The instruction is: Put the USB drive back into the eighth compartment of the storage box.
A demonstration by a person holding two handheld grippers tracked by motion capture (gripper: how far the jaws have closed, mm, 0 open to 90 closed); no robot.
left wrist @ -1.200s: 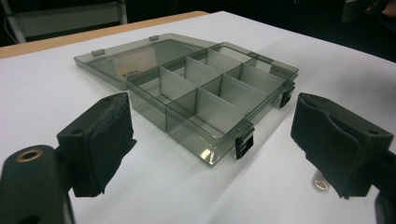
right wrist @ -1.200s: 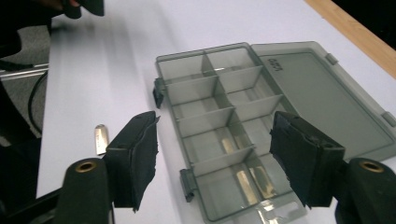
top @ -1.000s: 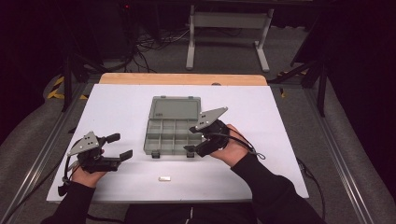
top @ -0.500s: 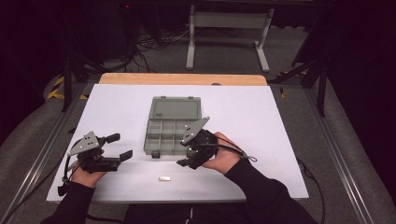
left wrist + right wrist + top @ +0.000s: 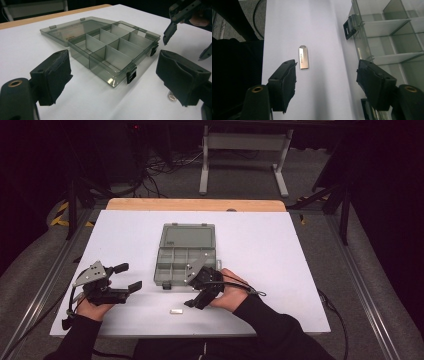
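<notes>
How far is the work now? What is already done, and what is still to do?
Done: the box lies open on the table, lid flat behind it, its compartments looking empty. In hand: the right gripper is open and points at the small metal stick, not touching it. The left gripper is open beside the box, holding nothing. Left: probably grasping the stick and putting it in a compartment.
</notes>
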